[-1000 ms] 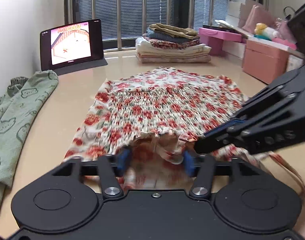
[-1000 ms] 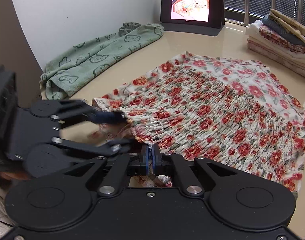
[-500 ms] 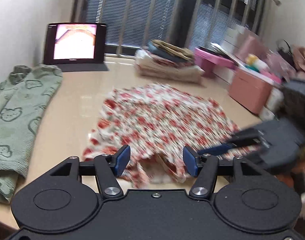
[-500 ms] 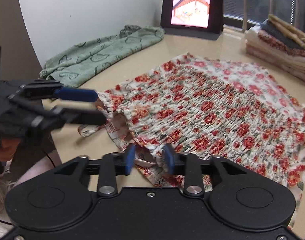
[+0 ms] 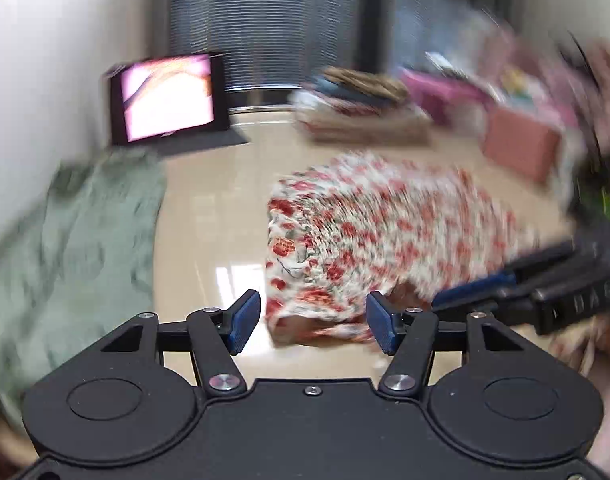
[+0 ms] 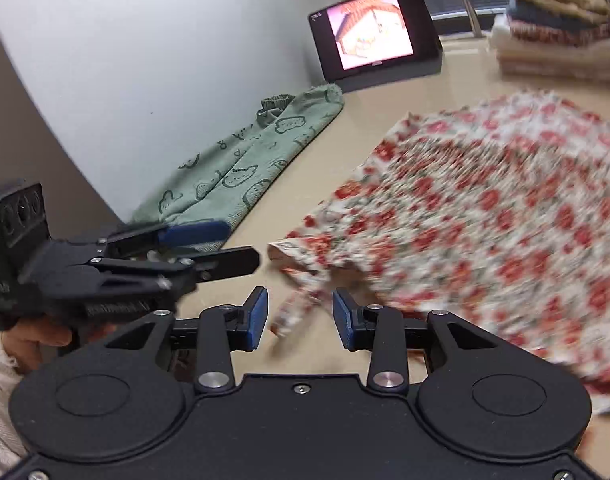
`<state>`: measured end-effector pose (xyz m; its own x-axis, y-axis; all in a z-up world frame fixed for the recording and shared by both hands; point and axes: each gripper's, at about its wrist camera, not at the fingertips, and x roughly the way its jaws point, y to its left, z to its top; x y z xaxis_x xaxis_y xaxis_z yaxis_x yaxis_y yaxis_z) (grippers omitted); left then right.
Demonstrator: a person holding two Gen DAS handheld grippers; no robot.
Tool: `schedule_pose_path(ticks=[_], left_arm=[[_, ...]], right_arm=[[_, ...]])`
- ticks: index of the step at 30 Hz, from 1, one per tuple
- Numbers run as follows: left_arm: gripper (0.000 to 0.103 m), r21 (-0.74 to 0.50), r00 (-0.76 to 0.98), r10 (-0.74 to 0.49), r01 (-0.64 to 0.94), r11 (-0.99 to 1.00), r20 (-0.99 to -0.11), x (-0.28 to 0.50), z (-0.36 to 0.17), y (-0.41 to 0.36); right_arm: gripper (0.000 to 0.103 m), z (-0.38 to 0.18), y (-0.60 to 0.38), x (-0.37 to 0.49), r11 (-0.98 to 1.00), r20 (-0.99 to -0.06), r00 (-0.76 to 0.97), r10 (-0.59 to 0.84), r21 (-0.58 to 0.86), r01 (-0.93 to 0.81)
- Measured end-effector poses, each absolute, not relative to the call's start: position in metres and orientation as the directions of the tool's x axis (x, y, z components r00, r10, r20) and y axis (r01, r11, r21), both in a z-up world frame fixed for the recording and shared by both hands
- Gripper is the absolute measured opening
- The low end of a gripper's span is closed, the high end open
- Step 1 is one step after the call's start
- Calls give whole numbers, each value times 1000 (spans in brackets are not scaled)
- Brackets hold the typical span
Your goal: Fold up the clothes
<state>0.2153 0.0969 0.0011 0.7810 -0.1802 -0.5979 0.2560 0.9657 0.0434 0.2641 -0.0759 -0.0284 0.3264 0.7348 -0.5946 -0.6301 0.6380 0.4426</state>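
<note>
Floral smocked dress (image 5: 385, 236) lies flat mid-tabletop (image 5: 209, 208); both the left gripper (image 5: 312, 322) and right gripper (image 6: 300, 317) are spread and hold nothing, so pinch its near hem at two well-separated spots before folding. Mind the loose strap (image 6: 295, 306) between your right fingers, the green bear-print garment (image 6: 233, 172) left, and the folded stack (image 6: 561, 40) and tablet (image 6: 375, 30) far off.

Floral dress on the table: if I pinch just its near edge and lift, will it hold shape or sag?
The floral dress will probably sag: its near edge already lies crumpled and curled over. The thin strap trailing between the right hand-held gripper's open fingers would likely dangle. The glossy table suggests it may slide rather than fold if pushed.
</note>
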Motion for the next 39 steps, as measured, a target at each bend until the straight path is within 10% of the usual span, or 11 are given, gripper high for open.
schedule_pose_path(ticks=[7,15,23,39], left_arm=[[58,240,705,-247,515,823,-665,240,-10,79],[54,406,649,-262,689,600,-714,259,-27,59],[2,414,632,-257,710,570,-732,265,-28,53],[2,421,655,-278,698,579,-703,265,-1,53]], right_arm=[[1,-44,-49,265,755,-681,384,624,397,-522],[1,-48,-58,260,792,-655,461,598,399,-462],[1,-49,-56,256,795,-642,484,595,378,-475],[0,-68,-37,270,844,-522,670,528,410,-346]])
